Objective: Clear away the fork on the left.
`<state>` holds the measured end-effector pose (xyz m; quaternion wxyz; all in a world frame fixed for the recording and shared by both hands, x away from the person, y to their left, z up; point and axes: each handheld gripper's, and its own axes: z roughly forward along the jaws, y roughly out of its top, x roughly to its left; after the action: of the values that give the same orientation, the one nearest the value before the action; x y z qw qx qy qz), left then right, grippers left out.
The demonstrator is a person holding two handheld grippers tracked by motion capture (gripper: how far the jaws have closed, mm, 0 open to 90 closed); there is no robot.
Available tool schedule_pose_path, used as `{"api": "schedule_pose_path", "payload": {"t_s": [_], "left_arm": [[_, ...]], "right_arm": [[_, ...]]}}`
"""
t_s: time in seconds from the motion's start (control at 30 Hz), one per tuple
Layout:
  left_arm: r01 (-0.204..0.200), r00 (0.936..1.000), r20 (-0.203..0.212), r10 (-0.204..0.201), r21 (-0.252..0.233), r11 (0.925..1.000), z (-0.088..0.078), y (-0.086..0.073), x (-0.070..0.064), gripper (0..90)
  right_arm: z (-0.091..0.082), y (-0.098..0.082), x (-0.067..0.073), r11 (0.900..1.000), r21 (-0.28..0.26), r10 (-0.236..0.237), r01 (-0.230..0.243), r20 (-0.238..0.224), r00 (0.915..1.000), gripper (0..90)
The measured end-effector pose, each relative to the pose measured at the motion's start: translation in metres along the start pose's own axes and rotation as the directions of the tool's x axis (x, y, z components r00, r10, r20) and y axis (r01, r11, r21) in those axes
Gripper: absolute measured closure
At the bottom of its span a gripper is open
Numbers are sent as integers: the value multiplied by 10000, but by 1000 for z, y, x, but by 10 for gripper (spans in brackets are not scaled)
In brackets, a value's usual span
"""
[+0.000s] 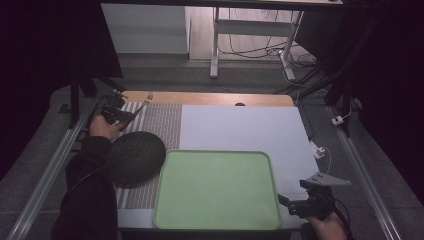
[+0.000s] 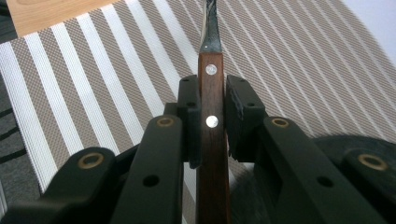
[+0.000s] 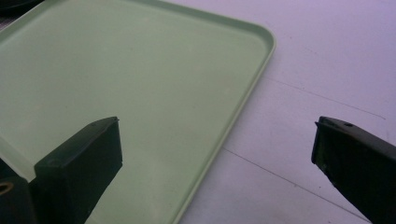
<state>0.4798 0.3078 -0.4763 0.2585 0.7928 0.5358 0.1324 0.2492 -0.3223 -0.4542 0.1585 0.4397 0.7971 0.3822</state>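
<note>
At the far left of the table, the left gripper (image 1: 121,116) is clamping the wooden handle of a fork (image 2: 213,126), holding it over the striped placemat (image 1: 160,122), tines pointing away. Beside it a dark round plate (image 1: 136,158) is lying on the mat. The green tray (image 1: 216,190) is sitting in the middle. At the right, the right gripper (image 1: 292,204) is hovering with its jaws spread wide, holding nothing.

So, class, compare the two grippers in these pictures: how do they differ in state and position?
The left gripper is shut on a wooden-handled fork; the right gripper is open and holds nothing. The left gripper sits at the far left over the striped placemat; the right gripper sits at the near right, beside the green tray. Both have two black jaws, and a hand holds each.
</note>
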Motion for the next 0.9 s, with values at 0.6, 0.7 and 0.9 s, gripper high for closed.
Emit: {"api": "schedule_pose_path", "payload": {"t_s": [0.6, 0.7, 0.9], "left_arm": [[-103, 9969, 772, 126, -301, 9995, -46, -48, -66, 767], [-160, 9957, 909, 194, -385, 9991, -54, -55, -79, 767], [-353, 9930, 1115, 399, -432, 9984, -65, -69, -105, 766]], "right_arm": [[1, 1, 2, 9998, 23, -186, 186, -14, 9998, 19], [1, 1, 2, 9998, 48, -202, 202, 4, 9998, 19], [1, 1, 3, 9996, 52, -287, 287, 6, 9996, 19]]}}
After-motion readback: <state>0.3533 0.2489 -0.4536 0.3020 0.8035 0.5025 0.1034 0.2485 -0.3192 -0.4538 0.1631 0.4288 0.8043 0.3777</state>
